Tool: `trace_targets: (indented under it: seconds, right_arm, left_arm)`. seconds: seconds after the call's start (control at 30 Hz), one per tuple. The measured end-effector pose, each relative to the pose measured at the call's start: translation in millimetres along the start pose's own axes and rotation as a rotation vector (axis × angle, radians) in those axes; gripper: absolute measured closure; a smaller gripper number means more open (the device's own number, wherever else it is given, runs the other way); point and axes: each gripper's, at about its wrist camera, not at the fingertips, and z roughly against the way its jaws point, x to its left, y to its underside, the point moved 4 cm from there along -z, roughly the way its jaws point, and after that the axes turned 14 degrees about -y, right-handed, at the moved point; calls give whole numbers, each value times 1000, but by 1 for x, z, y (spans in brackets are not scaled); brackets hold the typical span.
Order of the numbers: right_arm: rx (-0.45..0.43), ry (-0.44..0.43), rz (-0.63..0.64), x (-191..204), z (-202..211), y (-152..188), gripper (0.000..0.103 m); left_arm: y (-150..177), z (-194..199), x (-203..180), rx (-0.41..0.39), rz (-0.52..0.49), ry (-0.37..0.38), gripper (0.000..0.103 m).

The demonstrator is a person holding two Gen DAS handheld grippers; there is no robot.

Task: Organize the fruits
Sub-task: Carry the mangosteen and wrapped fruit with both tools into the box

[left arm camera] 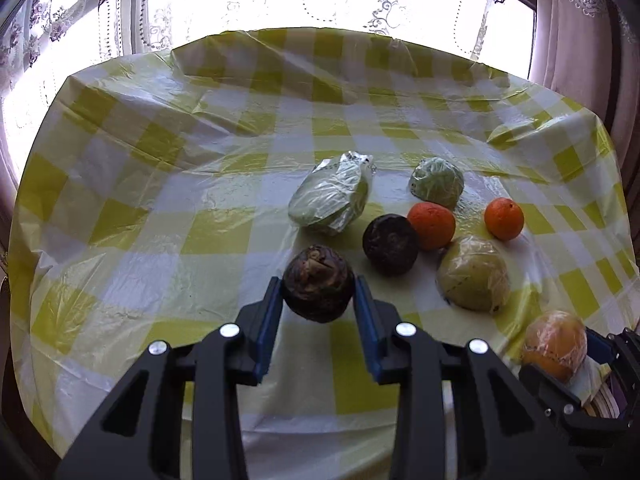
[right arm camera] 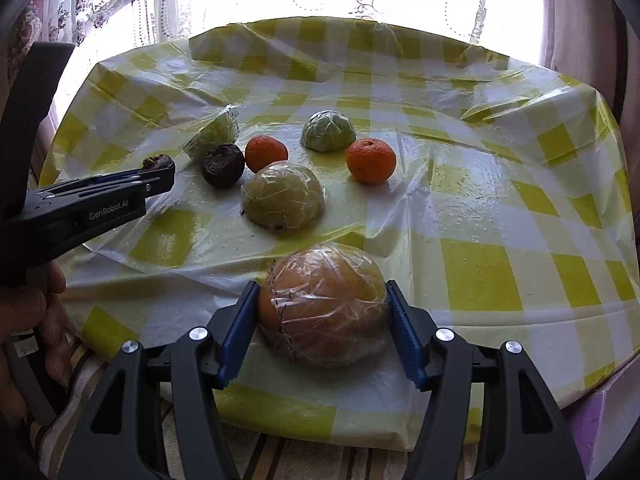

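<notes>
1. The left tool [left arm camera: 318,292] is clenched on a dark brown, wrinkled round fruit [left arm camera: 318,282], its blue pads pressing both sides; the fruit is lifted above the surface [left arm camera: 120,208], which wears a yellow-and-white checked plastic cloth.
2. The right tool [right arm camera: 322,320] grips a plastic-wrapped orange-yellow round fruit [right arm camera: 324,304] between its blue pads, near the near edge of the surface.
3. A second dark brown wrinkled fruit [left arm camera: 390,244] lies toward the middle of the surface, just beside a bright orange citrus [left arm camera: 431,225].
4. A second orange citrus [left arm camera: 504,218] sits apart from it, closer to the right edge.
5. A film-wrapped yellow-green round fruit [left arm camera: 472,278] rests just nearer than the first citrus.
6. A film-wrapped pale green elongated fruit [left arm camera: 330,198] and a film-wrapped green round fruit [left arm camera: 437,182] lie farther back, toward the far edge by the lace curtain [left arm camera: 160,8].
</notes>
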Motion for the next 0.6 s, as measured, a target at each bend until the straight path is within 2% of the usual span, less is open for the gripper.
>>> trace_targets:
  seconds: [0.17,0.6]
  right_arm:
    - [-7,12,-13,-2,9,5,42]
    - [-38,50,-45,0,54,29,42]
  left_arm:
    - [9,29,-2,-35,7,10,67]
    - [47,97,-28,-80,-97,66,67]
